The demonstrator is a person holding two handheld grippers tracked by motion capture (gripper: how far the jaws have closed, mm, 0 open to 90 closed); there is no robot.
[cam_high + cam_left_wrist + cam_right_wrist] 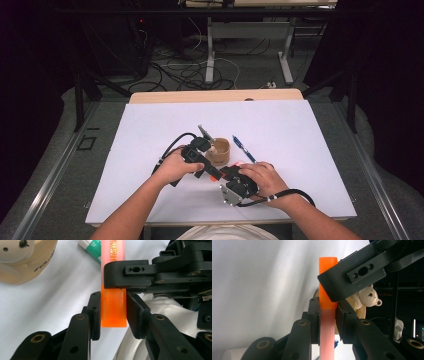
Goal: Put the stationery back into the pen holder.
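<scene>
- I take the tan cup [218, 151] in the middle of the white table [150, 145] as my landmark; from above, both hands meet just in front of it, on the person's side.
- My left hand [174, 166] comes from the lower left with the forearm going diagonally toward the cup. It holds the left gripper [113, 312], and the jaws pinch the orange cap [113, 307] of a highlighter [113, 252] from both sides.
- My right hand [263, 179] lies in front and to the right of the cup, with the knuckles up and the cable looping behind the wrist. The right gripper [327, 315] is pressed on the pale orange barrel of the same highlighter, just under the cap.
- The two grippers are touching or almost touching; one jaw of each crosses the other's view.
- A blue pen [243, 148] lies just to the right of the cup.
- A white bear figure [368, 296] sits at the cup's rim.
- A green and white marker [89, 251] lies on the table near the cup.
</scene>
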